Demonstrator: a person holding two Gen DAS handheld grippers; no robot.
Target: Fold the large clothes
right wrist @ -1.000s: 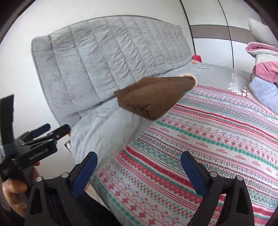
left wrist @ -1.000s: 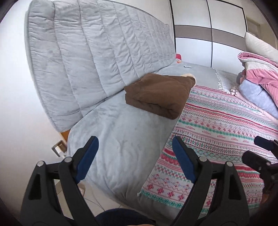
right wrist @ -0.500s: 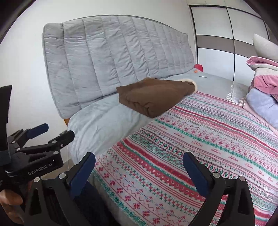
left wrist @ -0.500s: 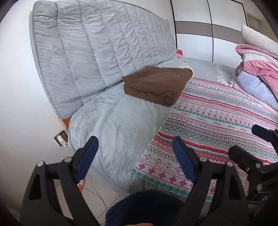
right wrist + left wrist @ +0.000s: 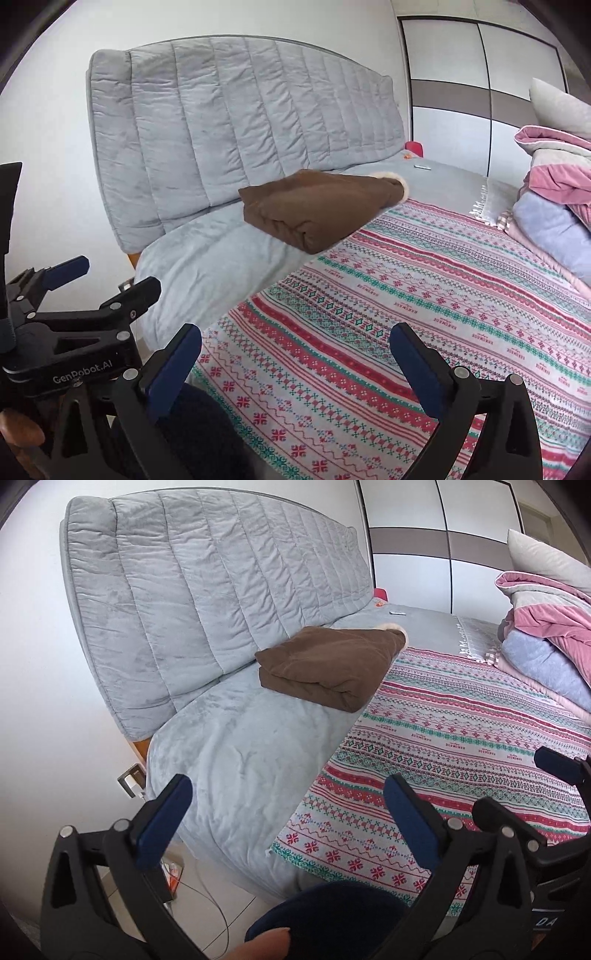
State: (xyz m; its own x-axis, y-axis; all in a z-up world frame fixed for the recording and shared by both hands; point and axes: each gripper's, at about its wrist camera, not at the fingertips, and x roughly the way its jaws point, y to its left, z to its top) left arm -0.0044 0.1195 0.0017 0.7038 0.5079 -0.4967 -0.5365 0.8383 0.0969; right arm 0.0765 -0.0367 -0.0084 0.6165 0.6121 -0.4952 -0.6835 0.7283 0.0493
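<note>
Left wrist view
Left gripper [image 5: 284, 805]: jaws spread wide, nothing between them, held off the near edge of the bed.
Right gripper [image 5: 517, 797]: seen at the right edge, jaws apart and empty, over the patterned blanket [image 5: 461, 738].
Brown garment [image 5: 328, 668]: already a compact folded bundle, lying on the grey cover [image 5: 240, 753] close to the headboard [image 5: 207, 576], its right edge reaching the patterned blanket.
Pile of clothes [image 5: 546, 653]: unfolded pink and pale blue pieces heaped at the far right, well apart from both grippers.
Risk: the pile looks loosely heaped; a pull on one piece could drag its neighbours along or off the bed.

Right wrist view
Right gripper [image 5: 295, 358]: jaws wide, holding nothing, above the near part of the patterned blanket [image 5: 406, 295].
Left gripper [image 5: 107, 277]: at the left edge, jaws apart, empty, beside the bed corner.
Brown garment [image 5: 317, 206]: folded, its thick folded corner facing the camera.
Pile of clothes [image 5: 554, 199]: far right, beyond easy reach from here.
Risk: a reach across toward the pile could brush the brown bundle and open its fold, since it sits near the path.
Risk: thick, soft fabric may slip from a two-finger pinch if only a thin edge is caught.
</note>
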